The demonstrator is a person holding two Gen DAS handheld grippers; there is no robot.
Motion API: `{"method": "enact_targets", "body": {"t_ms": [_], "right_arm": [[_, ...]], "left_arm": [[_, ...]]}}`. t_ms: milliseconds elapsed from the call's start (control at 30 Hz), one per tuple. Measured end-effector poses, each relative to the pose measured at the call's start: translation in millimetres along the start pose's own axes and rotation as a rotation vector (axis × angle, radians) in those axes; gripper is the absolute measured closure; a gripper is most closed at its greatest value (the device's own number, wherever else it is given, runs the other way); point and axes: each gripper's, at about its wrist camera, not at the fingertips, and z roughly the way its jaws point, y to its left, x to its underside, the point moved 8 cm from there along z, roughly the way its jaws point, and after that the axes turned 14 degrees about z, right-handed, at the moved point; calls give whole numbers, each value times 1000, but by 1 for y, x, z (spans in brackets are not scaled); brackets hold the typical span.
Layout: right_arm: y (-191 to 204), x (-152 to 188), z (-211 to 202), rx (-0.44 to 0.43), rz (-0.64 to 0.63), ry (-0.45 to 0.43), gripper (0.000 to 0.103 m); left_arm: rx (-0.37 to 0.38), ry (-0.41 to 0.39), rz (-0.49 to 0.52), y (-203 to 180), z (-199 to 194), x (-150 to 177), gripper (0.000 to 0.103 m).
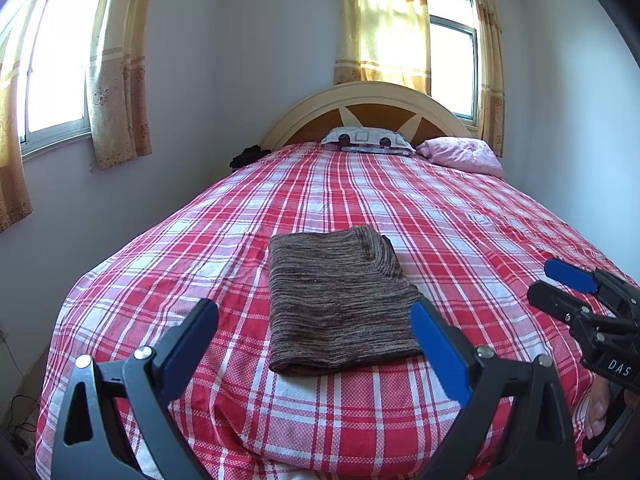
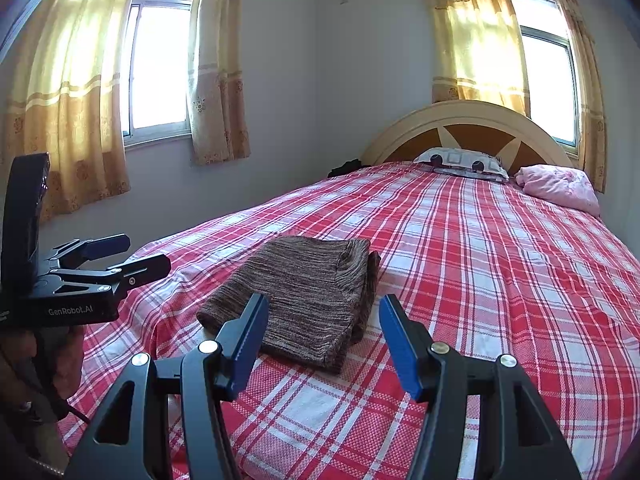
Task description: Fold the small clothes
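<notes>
The folded brown knit garment [image 1: 340, 300] lies on the plaid bedspread [image 1: 460, 220], long axis toward the headboard [image 1: 372, 100]. Both claws spread, empty: left gripper [image 1: 316, 332] straight behind it (nearer), right gripper [image 2: 324, 336] off its right edge.

Plaid bedspread [image 1: 460, 220]; patterned pillow [image 1: 368, 138], pink bundle [image 1: 464, 154] near headboard [image 1: 372, 98]; dark heap [image 1: 248, 156], perhaps clothing.

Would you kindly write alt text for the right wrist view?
A folded brown knit garment lies on a red plaid bed, just beyond the open, empty right gripper. The left gripper hovers at left, also empty.
</notes>
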Motion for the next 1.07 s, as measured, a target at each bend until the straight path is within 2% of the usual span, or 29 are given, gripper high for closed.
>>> {"method": "enact_targets", "body": {"t_ms": [167, 1067], "right_arm": [[-1, -2, -2, -3, 3, -9, 44], [-2, 7, 3, -2, 4, 15, 44]], "left_arm": [[7, 14, -2, 1, 2, -1, 0], [14, -5, -9, 9, 4, -3, 0]]}}
